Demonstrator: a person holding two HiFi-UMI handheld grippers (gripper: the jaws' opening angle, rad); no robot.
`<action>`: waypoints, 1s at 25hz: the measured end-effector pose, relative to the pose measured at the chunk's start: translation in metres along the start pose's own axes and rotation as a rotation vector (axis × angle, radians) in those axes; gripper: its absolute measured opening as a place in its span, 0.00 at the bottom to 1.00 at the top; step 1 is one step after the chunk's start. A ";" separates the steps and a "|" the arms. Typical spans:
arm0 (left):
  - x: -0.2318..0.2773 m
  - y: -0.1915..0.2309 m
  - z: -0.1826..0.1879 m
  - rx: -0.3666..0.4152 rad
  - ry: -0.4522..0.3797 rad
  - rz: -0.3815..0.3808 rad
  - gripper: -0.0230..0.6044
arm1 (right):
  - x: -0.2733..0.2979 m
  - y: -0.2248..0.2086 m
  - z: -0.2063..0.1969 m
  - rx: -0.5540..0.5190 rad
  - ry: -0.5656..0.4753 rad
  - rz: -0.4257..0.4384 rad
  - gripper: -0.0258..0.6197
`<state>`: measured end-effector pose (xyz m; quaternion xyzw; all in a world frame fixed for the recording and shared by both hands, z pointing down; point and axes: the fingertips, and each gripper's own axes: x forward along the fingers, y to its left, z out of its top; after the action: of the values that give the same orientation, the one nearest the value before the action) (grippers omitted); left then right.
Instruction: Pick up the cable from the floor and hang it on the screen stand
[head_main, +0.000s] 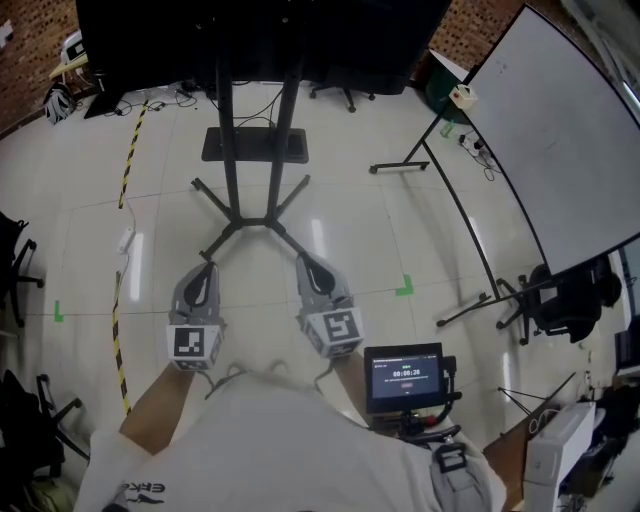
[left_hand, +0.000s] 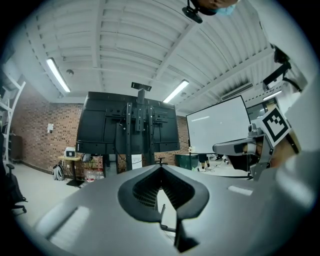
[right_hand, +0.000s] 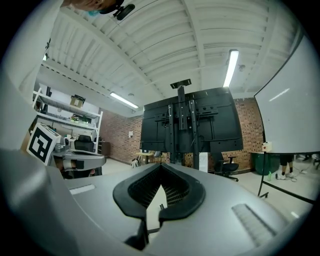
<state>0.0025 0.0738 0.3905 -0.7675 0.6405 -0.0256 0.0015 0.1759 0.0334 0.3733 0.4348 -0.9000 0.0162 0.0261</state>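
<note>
The screen stand (head_main: 232, 150) rises ahead of me on black splayed legs, with the big dark screen (head_main: 260, 40) on top; it also fills the middle of the left gripper view (left_hand: 135, 135) and the right gripper view (right_hand: 190, 125). My left gripper (head_main: 207, 268) and right gripper (head_main: 305, 262) are held level side by side, pointing at the stand's front legs. Both have their jaws together with nothing between them (left_hand: 161, 166) (right_hand: 161, 164). A small white block with a thin lead (head_main: 125, 240) lies on the floor to the left. Loose dark cables (head_main: 245, 100) lie under the screen.
A yellow-black striped strip (head_main: 130, 150) runs along the floor at left. A whiteboard on a wheeled frame (head_main: 560, 150) stands at right, with a dark office chair (head_main: 560, 300) beside it. Another chair (head_main: 15, 260) is at the left edge. A small timer screen (head_main: 405, 378) sits near my right side.
</note>
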 end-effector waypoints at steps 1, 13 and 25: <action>-0.002 0.003 -0.002 -0.004 0.004 -0.004 0.04 | 0.001 0.003 -0.002 -0.007 0.006 -0.003 0.06; 0.002 0.022 -0.008 -0.030 0.002 -0.025 0.04 | 0.016 0.014 -0.004 -0.017 0.005 -0.047 0.06; 0.016 0.027 -0.009 -0.047 -0.002 -0.052 0.04 | 0.028 0.017 0.009 -0.020 -0.018 -0.061 0.06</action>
<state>-0.0213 0.0538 0.3993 -0.7839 0.6206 -0.0098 -0.0164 0.1453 0.0214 0.3655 0.4619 -0.8866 0.0023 0.0229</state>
